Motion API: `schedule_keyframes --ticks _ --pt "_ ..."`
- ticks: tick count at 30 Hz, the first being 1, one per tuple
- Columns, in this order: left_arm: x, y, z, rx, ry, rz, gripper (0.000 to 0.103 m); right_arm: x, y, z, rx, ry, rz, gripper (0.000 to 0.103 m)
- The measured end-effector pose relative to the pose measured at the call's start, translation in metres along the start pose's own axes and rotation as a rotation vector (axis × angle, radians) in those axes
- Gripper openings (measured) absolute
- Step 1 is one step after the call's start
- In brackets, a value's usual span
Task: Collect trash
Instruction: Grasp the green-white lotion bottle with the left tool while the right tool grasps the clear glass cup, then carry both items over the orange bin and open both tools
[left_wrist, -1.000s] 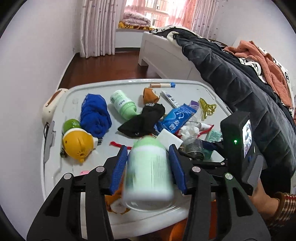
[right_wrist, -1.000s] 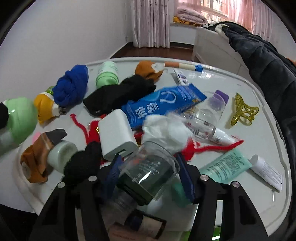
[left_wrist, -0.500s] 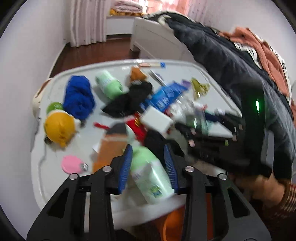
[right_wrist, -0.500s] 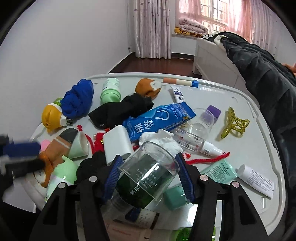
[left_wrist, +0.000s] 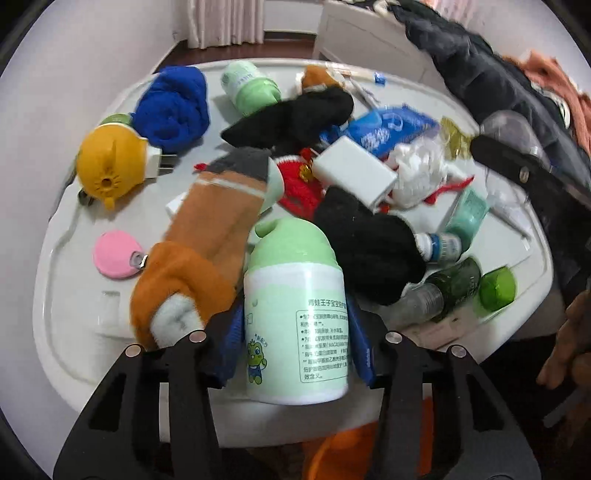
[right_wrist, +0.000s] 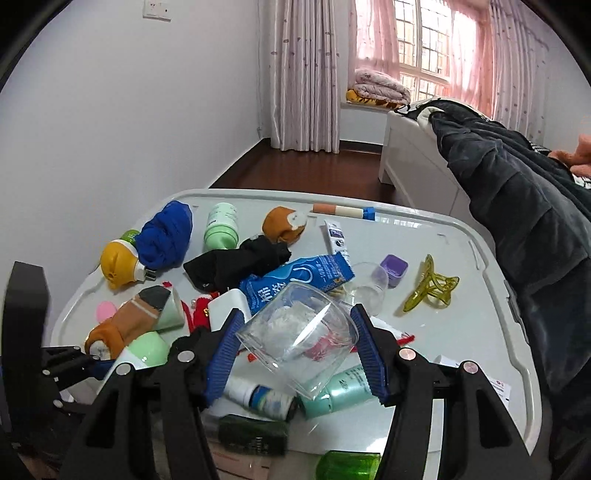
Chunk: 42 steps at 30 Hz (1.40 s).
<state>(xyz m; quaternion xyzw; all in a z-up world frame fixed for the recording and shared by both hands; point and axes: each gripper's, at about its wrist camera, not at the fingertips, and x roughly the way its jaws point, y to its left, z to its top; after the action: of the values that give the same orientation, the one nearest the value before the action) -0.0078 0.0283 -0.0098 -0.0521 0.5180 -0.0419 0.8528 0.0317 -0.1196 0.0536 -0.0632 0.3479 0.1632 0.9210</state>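
The left tongs (left_wrist: 295, 339) grip a green-capped lotion bottle (left_wrist: 295, 314) over the bench's (left_wrist: 66, 325) near edge, just beside a brown sock (left_wrist: 207, 236). The right tongs (right_wrist: 297, 345) clamp a clear cup (right_wrist: 295, 336), apparently above a teal tube (right_wrist: 340, 391).

Orange bin (left_wrist: 343, 454) mostly hidden under table edge (left_wrist: 258, 417).

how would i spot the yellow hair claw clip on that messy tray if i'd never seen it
Start at the white tray and go to its side nearest the bed draped in a dark quilt. There, on a mostly bare patch apart from the central pile, lies the hair claw clip, just beyond a small purple cap. It is the only see-through yellow thing with curved prongs.
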Motion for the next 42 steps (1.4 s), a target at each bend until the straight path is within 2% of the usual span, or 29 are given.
schedule_keyframes --ticks 2,11,14,17,19,22,25,29,30,31,32,33,36,39,41,42 --pt "-0.011 -0.002 -0.004 0.009 -0.027 0.008 0.048 -0.005 -0.007 0.001 0.016 -0.012 0.008 0.058" --pt "-0.082 -0.024 -0.053 -0.027 -0.106 -0.101 0.048 -0.048 -0.012 -0.006 -0.003 -0.088 0.053 0.058" --pt "-0.090 -0.036 -0.066 0.000 -0.090 -0.110 0.048 -0.072 -0.015 -0.015 0.005 -0.110 0.119 0.058" --pt "-0.085 -0.052 -0.091 0.038 -0.042 -0.123 0.048 -0.091 -0.014 -0.024 -0.027 -0.109 0.110 0.058" --pt "-0.076 -0.064 -0.109 0.060 0.016 -0.146 0.048 -0.097 -0.014 -0.036 -0.040 -0.068 0.112 0.058" --pt "-0.058 -0.076 -0.133 0.082 0.113 -0.180 0.048 -0.100 -0.015 -0.082 -0.042 0.080 0.140 0.058" --pt "-0.036 -0.084 -0.145 0.086 0.214 -0.204 0.048 -0.097 -0.015 -0.135 -0.026 0.239 0.160 0.058" --pt "-0.016 -0.085 -0.153 0.076 0.319 -0.193 0.051 -0.092 -0.013 -0.176 0.015 0.396 0.194 0.059" --pt "-0.014 -0.084 -0.154 0.070 0.340 -0.195 0.054 -0.091 -0.012 -0.179 0.021 0.406 0.195 0.062" --pt "-0.014 -0.083 -0.154 0.065 0.343 -0.190 0.064 -0.090 -0.012 -0.182 0.026 0.415 0.197 0.080" --pt "-0.015 -0.083 -0.153 0.064 0.340 -0.175 0.074 -0.090 -0.011 -0.182 0.021 0.423 0.197 0.090" --pt "-0.017 -0.082 -0.150 0.065 0.335 -0.154 0.077 -0.093 -0.012 -0.180 0.022 0.405 0.187 0.099" --pt "-0.021 -0.075 -0.148 0.040 0.305 -0.138 0.081 -0.098 -0.014 -0.173 0.010 0.356 0.160 0.098" --pt "-0.027 -0.060 -0.134 -0.027 0.267 -0.165 0.081 -0.103 -0.018 -0.159 -0.004 0.296 0.133 0.098" --pt "-0.043 -0.047 -0.118 -0.078 0.169 -0.188 0.081 -0.113 -0.021 -0.142 -0.023 0.223 0.124 0.098" --pt "-0.057 -0.037 -0.103 -0.098 0.087 -0.183 0.081 -0.117 -0.021 -0.131 -0.038 0.189 0.117 0.098"
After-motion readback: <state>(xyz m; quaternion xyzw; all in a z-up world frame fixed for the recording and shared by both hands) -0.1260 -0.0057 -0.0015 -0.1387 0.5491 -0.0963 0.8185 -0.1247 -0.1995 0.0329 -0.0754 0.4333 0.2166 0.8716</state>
